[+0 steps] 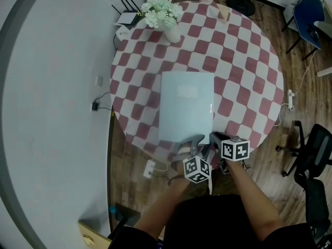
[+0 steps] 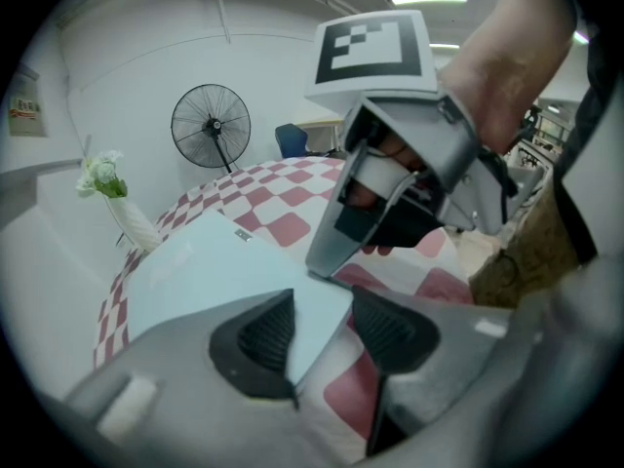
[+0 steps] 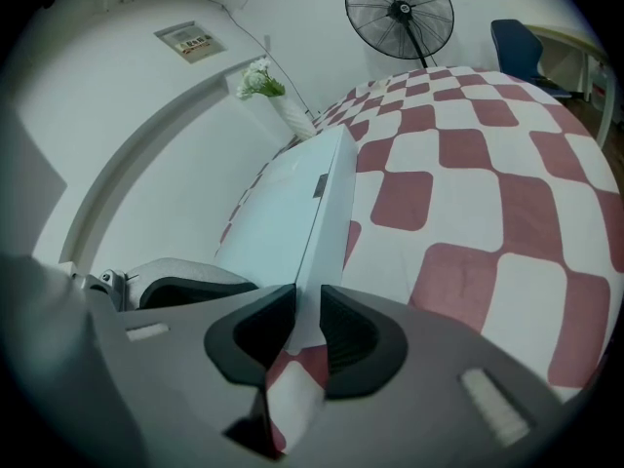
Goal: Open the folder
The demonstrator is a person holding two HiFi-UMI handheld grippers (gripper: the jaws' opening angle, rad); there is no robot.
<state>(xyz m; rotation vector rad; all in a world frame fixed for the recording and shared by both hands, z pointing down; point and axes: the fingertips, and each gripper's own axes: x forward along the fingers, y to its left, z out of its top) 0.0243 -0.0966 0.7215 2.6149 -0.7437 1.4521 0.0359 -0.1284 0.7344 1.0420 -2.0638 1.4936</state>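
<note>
A pale blue rectangular folder (image 1: pixel 185 105) lies flat and closed on a round table (image 1: pixel 244 51) covered in a red-and-white checked cloth, its near edge close to the person, with a white vase of white flowers (image 1: pixel 167 18) well beyond it. The right gripper (image 3: pixel 307 330) is clamped on the folder's near right corner, while the left gripper (image 2: pixel 322 330) stands with its jaws apart, the near edge between them but not pinched. Judging from this, the grip is made but the cover is not yet raised, so the opening itself is still to do.

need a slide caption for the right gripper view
Right claw pinching the near edge of a pale blue folder on a red-and-white checked tablecloth, flower vase and fan behind.
</note>
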